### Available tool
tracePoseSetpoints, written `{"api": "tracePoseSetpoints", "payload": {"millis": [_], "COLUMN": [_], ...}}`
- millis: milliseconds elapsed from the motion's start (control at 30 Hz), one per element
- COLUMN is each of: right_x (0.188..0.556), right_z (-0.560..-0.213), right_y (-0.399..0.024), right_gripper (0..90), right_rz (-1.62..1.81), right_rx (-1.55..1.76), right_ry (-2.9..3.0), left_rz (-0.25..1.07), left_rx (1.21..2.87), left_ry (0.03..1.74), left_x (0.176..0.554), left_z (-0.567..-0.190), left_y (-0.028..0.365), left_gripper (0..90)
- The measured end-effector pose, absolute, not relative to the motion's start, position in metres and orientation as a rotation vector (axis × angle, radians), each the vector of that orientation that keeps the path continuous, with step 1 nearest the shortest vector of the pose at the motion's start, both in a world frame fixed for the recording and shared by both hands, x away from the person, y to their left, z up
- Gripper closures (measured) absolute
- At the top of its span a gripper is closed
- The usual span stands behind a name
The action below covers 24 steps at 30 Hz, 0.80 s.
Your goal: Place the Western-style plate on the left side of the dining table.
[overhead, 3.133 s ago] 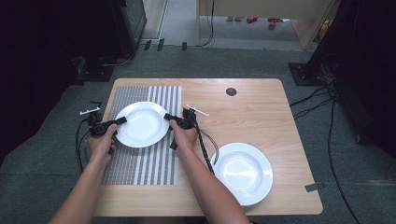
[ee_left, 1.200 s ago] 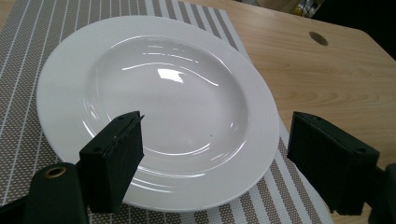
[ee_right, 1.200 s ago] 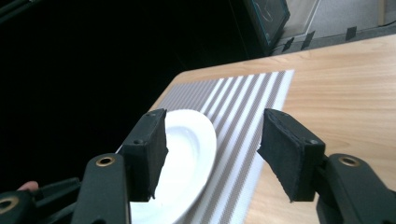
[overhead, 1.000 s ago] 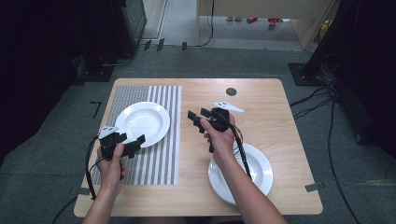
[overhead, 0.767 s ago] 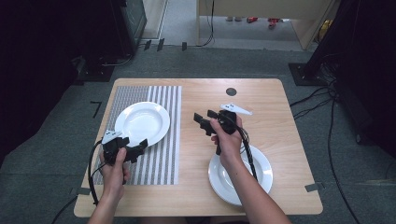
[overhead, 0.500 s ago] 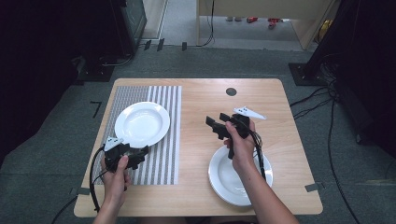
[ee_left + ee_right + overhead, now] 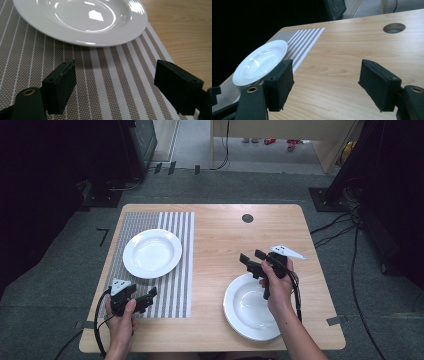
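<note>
A white plate [image 7: 152, 253] lies on the striped placemat [image 7: 176, 290] at the table's left. A second white plate [image 7: 250, 307] rests on bare wood at the near right. My left gripper [image 7: 149, 297] is low over the mat's near edge, open and empty; in the left gripper view its jaws [image 7: 115, 82] stand wide apart just short of the plate's rim [image 7: 82, 20]. My right gripper [image 7: 251, 257] hovers above the far rim of the second plate, pointing left. Its jaws have just been opening, and in the right gripper view [image 7: 327, 82] nothing is between them.
A round cable hole [image 7: 247, 218] sits in the wooden table [image 7: 225, 235] near its far edge. Cables trail from both grippers over the near edge. Dark equipment and floor cables surround the table.
Both grippers have let go of the plate on the mat. The right hand has moved right to above the second plate. The left hand has drawn back toward the mat's near edge and sunk.
</note>
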State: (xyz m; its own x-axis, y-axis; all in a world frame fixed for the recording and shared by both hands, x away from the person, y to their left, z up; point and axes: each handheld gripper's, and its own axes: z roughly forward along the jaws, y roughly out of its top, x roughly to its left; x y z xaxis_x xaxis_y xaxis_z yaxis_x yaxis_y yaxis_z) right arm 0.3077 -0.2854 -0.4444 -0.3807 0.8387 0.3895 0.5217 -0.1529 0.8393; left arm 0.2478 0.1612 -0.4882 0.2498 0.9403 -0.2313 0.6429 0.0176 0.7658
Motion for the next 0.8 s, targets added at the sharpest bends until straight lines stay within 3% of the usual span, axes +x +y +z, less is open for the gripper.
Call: {"api": "tracePoseSetpoints", "payload": {"millis": [367,800], "right_x": [0.288,0.264], "right_z": [-0.455,-0.476], "right_y": [-0.323,-0.368], "right_gripper": [25.7,25.4], "right_rz": [1.485,1.395], "right_rx": [1.562,1.635], "right_ry": [1.787,1.726], "left_rz": [0.540,0.549], "left_rx": [1.756,1.750], "left_ry": [1.497,1.534], "left_x": [0.232,0.222], "left_z": [-0.502,-0.507], "left_y": [0.181,0.204], "left_gripper": [18.2,18.3]}}
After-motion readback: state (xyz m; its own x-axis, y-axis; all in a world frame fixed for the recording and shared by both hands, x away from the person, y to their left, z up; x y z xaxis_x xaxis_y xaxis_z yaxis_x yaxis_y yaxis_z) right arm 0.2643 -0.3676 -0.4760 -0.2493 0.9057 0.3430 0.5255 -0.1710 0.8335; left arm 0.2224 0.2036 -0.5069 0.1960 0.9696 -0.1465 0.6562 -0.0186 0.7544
